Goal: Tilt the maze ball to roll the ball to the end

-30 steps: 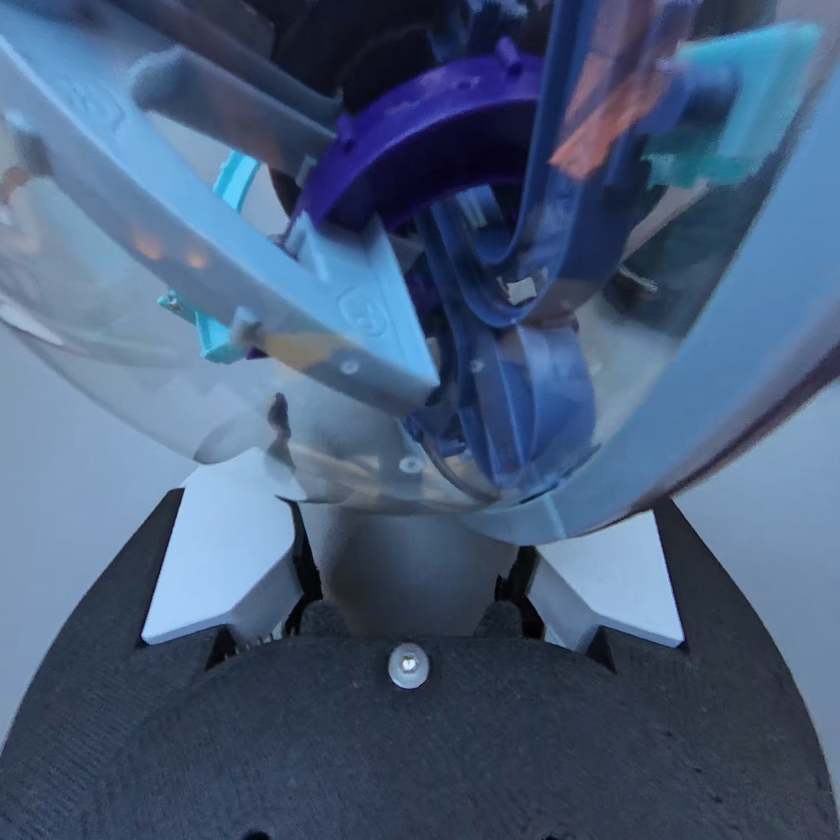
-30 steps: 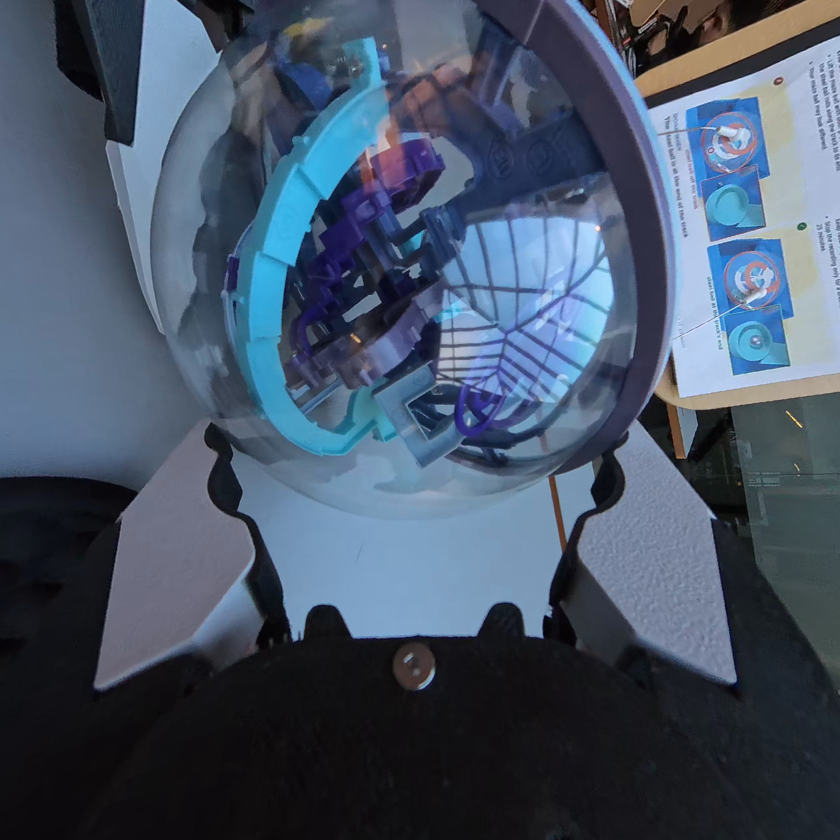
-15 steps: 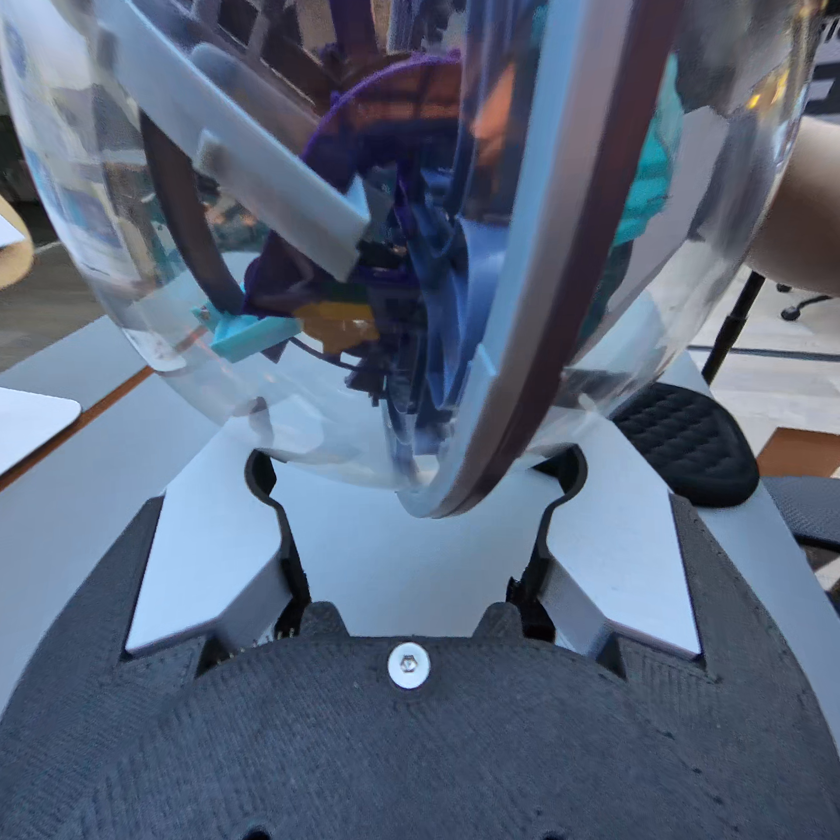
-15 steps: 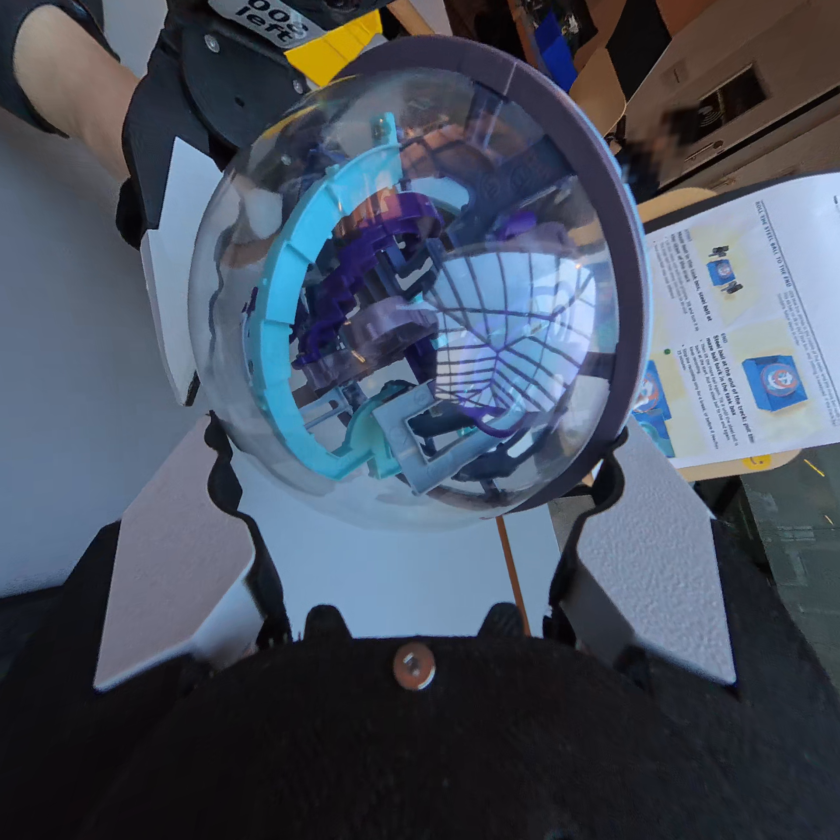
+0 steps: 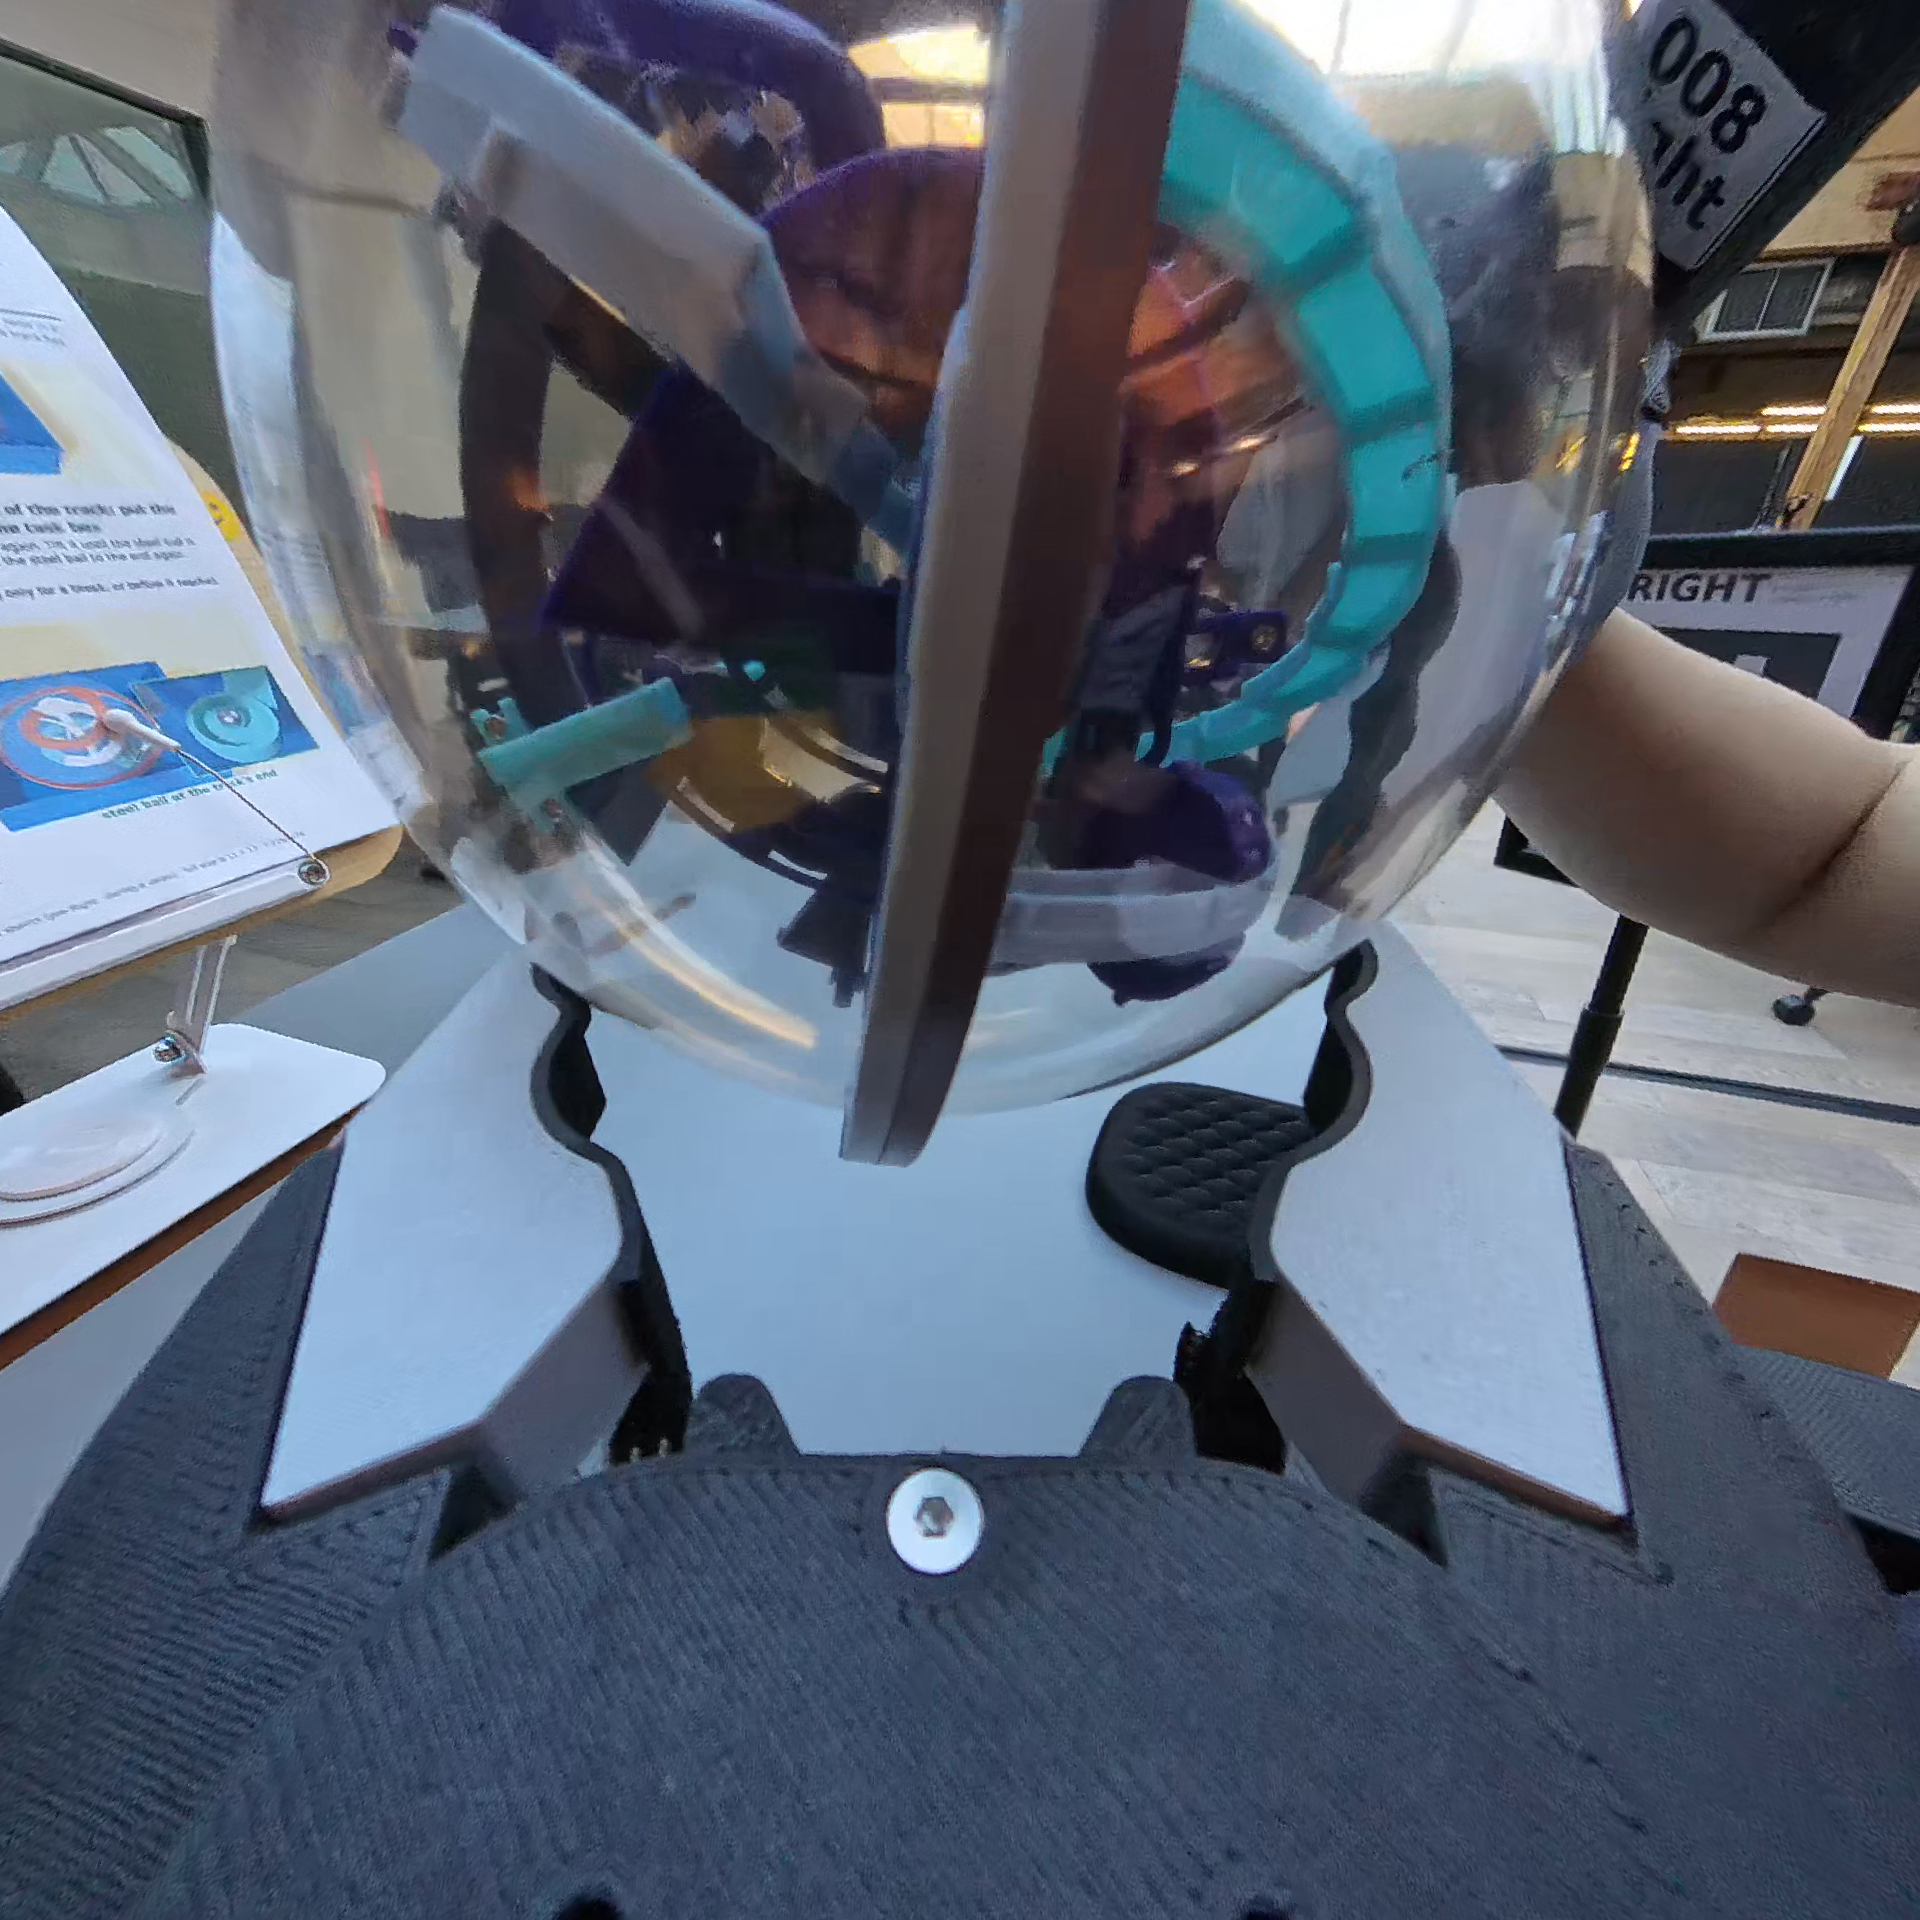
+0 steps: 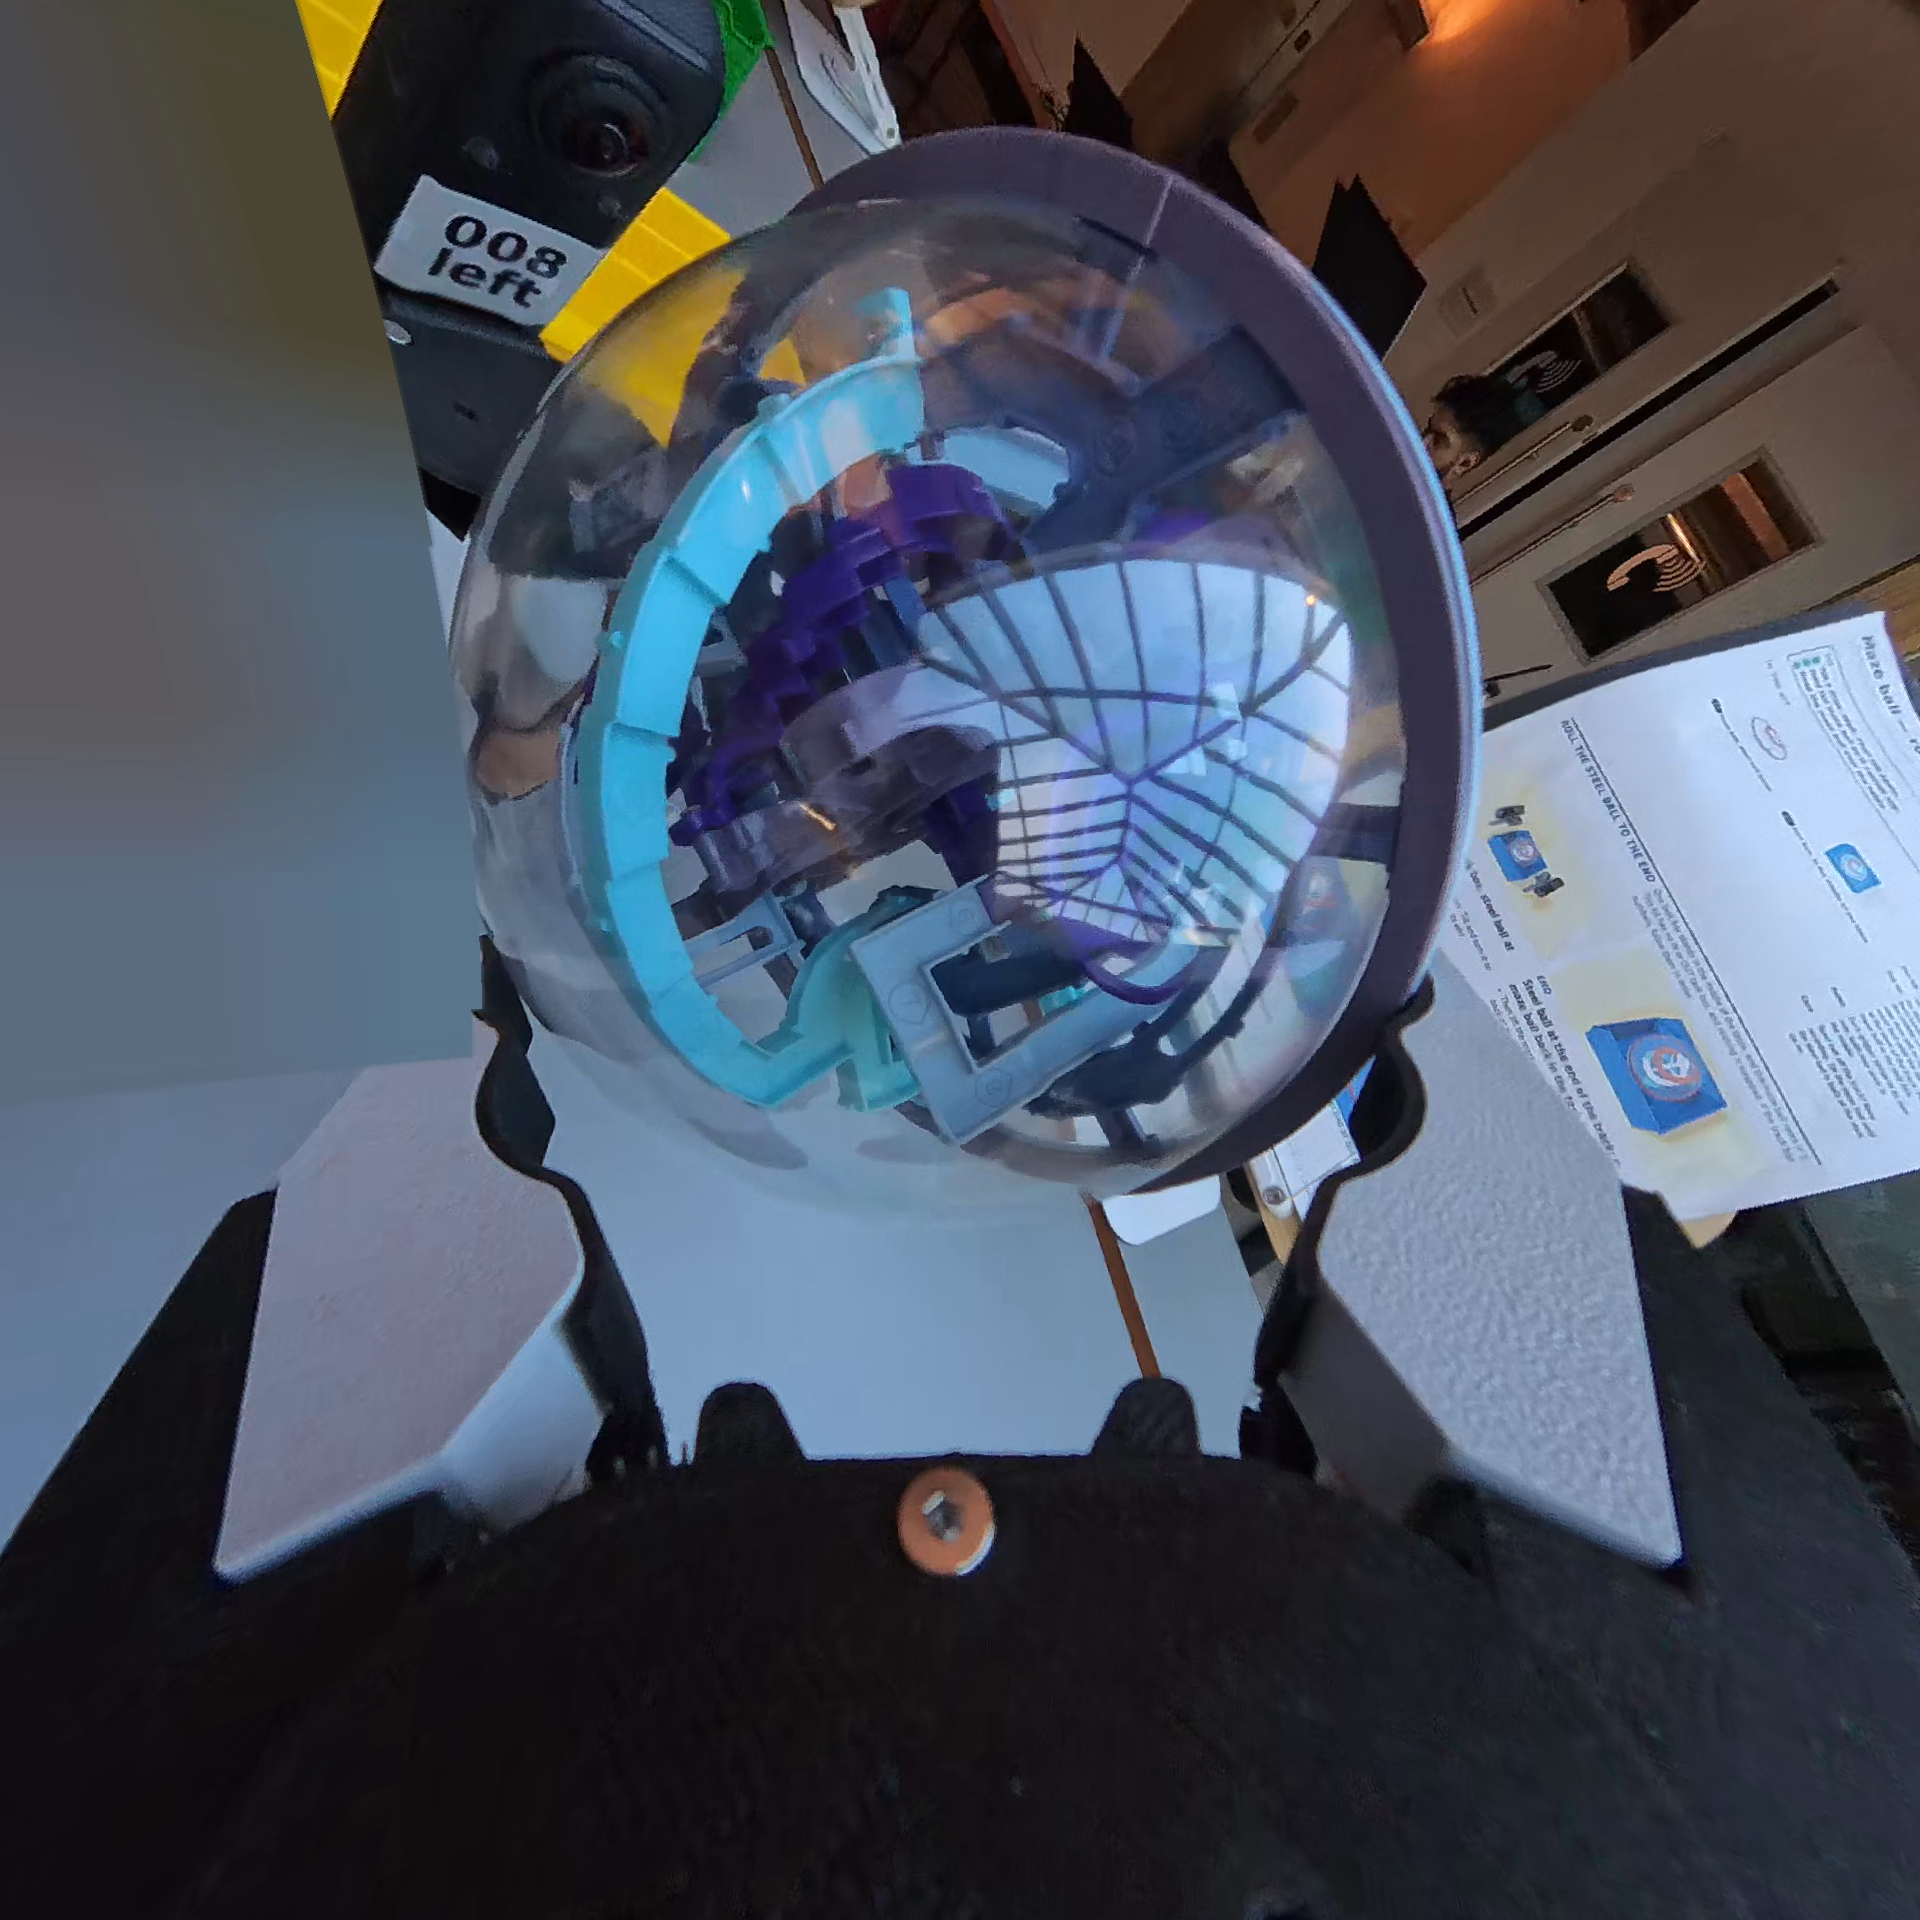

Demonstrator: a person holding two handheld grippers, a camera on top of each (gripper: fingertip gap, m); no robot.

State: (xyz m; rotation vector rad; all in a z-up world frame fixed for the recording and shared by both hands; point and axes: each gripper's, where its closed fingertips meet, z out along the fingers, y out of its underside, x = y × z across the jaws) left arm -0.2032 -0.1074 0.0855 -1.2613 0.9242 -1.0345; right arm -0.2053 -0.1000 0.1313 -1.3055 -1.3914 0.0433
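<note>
Left wrist view: the clear maze ball [image 5: 935, 582] sits cradled between the left gripper [image 5: 951, 997] fingers, spread wide around it above the white table [image 5: 883, 1278]. The right gripper [image 6: 951, 1008] likewise clasps it, an instruction sheet [image 6: 1704, 935] beside.

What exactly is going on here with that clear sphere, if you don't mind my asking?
A person is holding a transparent maze ball up off the table between two handheld claws, the left claw and the right claw, each gripping its lower part. The ball's dark seam ring stands nearly upright in the left wrist view. The small ball inside cannot be made out. An instruction sheet stands nearby.
</note>
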